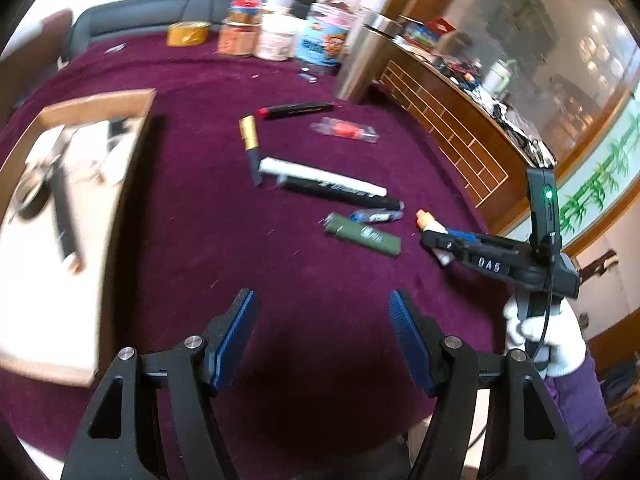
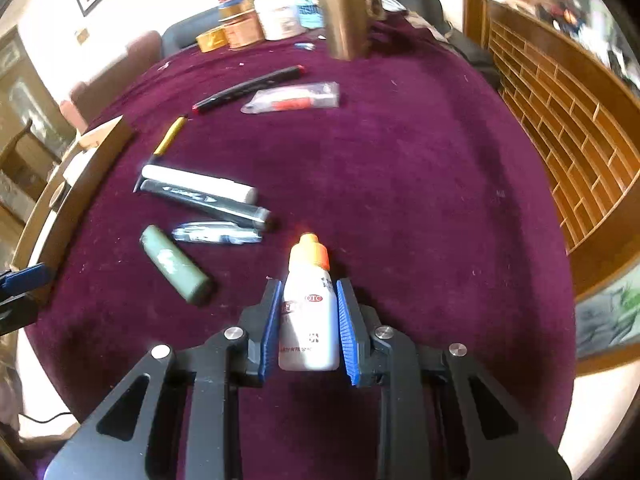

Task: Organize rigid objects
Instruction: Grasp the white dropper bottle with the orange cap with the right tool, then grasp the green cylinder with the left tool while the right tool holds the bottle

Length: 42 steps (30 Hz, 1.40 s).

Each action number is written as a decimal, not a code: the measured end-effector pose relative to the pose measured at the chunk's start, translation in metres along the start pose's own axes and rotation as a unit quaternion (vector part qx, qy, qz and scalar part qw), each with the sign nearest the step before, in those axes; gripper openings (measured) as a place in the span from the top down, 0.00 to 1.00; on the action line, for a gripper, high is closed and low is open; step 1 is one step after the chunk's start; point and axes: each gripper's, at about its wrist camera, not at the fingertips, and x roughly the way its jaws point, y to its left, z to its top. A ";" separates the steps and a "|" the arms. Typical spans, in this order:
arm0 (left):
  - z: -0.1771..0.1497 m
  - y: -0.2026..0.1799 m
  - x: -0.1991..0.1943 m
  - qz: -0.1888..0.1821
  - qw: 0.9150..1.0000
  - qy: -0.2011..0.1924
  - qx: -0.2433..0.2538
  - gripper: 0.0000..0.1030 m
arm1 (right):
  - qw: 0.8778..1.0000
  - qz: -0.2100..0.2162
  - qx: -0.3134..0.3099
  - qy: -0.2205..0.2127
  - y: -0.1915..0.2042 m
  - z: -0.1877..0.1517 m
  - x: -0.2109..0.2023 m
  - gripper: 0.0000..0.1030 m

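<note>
**Bottle in the right jaws, box waiting at the left**

Purple velvet-like cloth [image 2: 400, 200] covers the round table; jars and tins crowd the far edge, a wooden lattice shelf runs along the right. Cardboard box [image 1: 132, 98] sits at the table's left side, already holding a few items, blurred.

Right gripper [image 2: 306, 320]: jaws closed in on a small white bottle [image 2: 308, 320] with an orange cap, blue pads against both its sides, cap pointing away from the camera. Bottle looks to be at or just above the cloth; cannot tell which.

Left gripper [image 1: 322, 336]: jaws spread, nothing between them, over bare cloth near the box.

Loose on the cloth: green lighter [image 2: 174, 266], wrapped pen [image 2: 218, 234], black marker [image 2: 208, 202] beside a white stick [image 2: 200, 182], gold-capped pen [image 1: 250, 140], red-tipped pen [image 1: 298, 110], plastic packet [image 1: 346, 130].

Judgement: step is carrying the bottle to the box.
- Smooth, rounded plastic; grip sits mid-body, which should hold. Keep it firm, no squeeze harder.
- Lift clear before crossing; lighter and pens lie on the path.
- Watch the left gripper near the box wall.
</note>
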 end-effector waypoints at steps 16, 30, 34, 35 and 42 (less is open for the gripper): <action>0.057 -0.051 0.119 -0.007 0.989 0.060 0.139 0.40 | 0.997 0.062 0.021 -0.028 -0.014 -0.006 0.000 0.75; 0.014 -0.082 0.093 0.024 0.960 0.088 0.264 0.39 | 0.996 0.071 0.037 -0.025 -0.019 -0.005 -0.001 0.75; 0.005 -0.085 0.100 0.033 0.966 0.058 0.248 0.37 | 0.998 0.044 0.035 -0.011 -0.011 -0.002 0.000 0.74; 0.004 -0.085 0.098 0.034 0.968 0.053 0.243 0.41 | 0.999 0.035 0.030 -0.007 -0.008 -0.001 0.000 0.73; -0.001 -0.062 0.075 0.013 0.984 0.050 0.172 0.84 | 1.000 0.008 0.012 0.001 0.008 -0.005 -0.004 0.75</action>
